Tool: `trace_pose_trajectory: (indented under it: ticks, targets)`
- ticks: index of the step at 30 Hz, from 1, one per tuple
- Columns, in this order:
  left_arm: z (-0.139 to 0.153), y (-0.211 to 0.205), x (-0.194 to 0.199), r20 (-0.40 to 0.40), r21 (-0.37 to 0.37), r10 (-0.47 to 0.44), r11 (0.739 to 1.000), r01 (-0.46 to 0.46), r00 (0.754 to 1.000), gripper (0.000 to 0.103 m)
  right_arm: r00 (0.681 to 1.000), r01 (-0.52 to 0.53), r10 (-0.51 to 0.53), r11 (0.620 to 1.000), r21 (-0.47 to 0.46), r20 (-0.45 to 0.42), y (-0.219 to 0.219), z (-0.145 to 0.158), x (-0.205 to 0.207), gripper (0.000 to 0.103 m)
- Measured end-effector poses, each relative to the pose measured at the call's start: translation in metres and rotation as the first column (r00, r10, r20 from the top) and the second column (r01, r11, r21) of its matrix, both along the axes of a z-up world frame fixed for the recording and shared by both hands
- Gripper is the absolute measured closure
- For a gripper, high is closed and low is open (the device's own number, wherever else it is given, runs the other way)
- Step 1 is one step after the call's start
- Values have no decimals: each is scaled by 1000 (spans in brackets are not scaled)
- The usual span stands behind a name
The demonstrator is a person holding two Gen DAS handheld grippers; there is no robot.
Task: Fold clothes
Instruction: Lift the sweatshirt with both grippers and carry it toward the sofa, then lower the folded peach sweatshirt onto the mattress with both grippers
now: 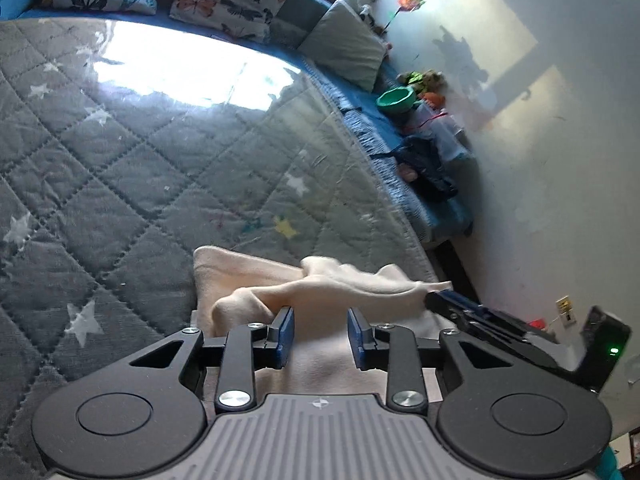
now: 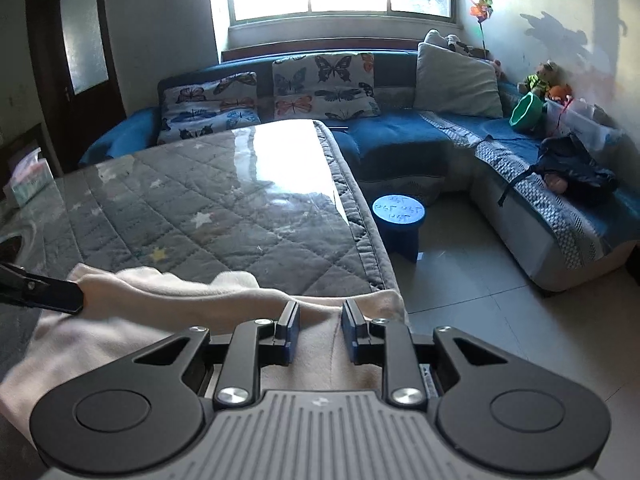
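A cream garment (image 1: 320, 284) lies bunched in a loose ridge at the near edge of the grey quilted cover (image 1: 120, 152). In the left wrist view my left gripper (image 1: 322, 332) stands open just behind that ridge. Its blue pads (image 1: 285, 336) are apart and cloth shows beneath the gap, not pinched. My right gripper (image 1: 436, 302) comes in from the right, its tip at the cloth's right end. In the right wrist view the right gripper (image 2: 320, 330) is also open over the cream garment (image 2: 168, 292), near the cover's corner. The left gripper (image 2: 76, 298) shows at the left, its tip against the fold.
The quilted cover (image 2: 224, 208) ends in a bound edge on the right, with tiled floor and a blue round stool (image 2: 399, 214) beyond. A blue corner sofa (image 2: 400, 132) holds butterfly cushions, a green bowl (image 2: 527, 110), toys and a dark bag (image 2: 576, 168). A tissue box (image 2: 28, 184) sits far left.
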State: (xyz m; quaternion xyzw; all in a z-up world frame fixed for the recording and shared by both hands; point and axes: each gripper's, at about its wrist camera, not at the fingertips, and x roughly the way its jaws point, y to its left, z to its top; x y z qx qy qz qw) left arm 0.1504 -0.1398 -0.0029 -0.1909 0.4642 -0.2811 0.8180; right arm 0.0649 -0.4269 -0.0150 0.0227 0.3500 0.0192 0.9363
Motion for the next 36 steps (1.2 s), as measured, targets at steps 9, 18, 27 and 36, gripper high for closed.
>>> trace_pose_trajectory:
  ticks: [9, 18, 27, 36]
  targets:
    - [5, -15, 2, 25, -27, -29, 999, 30, 999, 72, 997, -61, 62, 998, -19, 50, 19, 15, -3, 80]
    - [-7, -24, 10, -2, -13, -16, 1000, 16, 1000, 72, 997, -81, 81, 996, -23, 17, 32, -1, 10, 78]
    - [10, -21, -18, 78, -26, -79, 996, 81, 994, 72, 982, -178, 180, 983, -39, 55, 49, 17, -32, 68]
    - [9, -29, -61, 154, 1, -173, 985, 175, 973, 74, 961, -255, 266, 959, -127, 80, 79, 19, -93, 68]
